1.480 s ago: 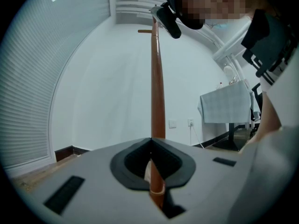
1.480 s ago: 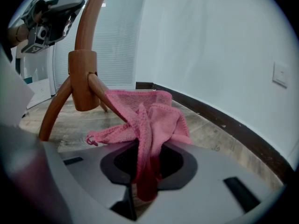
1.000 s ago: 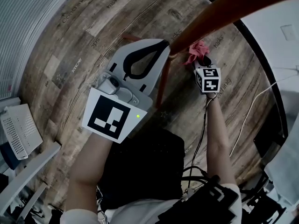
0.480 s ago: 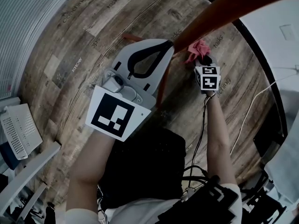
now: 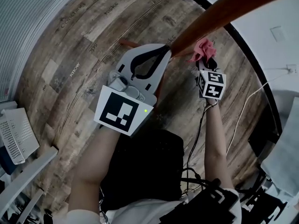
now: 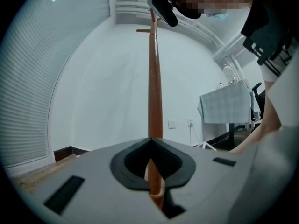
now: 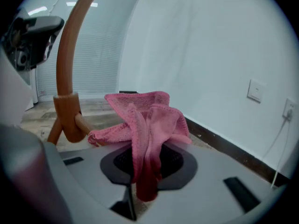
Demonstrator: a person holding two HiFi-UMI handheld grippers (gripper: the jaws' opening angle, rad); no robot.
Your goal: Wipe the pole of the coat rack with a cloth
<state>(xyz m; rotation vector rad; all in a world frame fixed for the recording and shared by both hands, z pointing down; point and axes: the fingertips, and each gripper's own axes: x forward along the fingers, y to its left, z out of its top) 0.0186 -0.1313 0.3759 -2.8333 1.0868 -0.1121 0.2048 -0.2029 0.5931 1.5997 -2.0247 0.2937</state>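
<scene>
I am watching my left gripper clenching on the coat rack's pole, tips closing against the wood. In the head view the pole's foot is hiding behind that gripper and its top is running out of frame. My right gripper is pinching the pink cloth, which is burying the jaw tips. The cloth is sitting just beside the collar where the legs join; I cannot tell whether it is pressing on the wood.
</scene>
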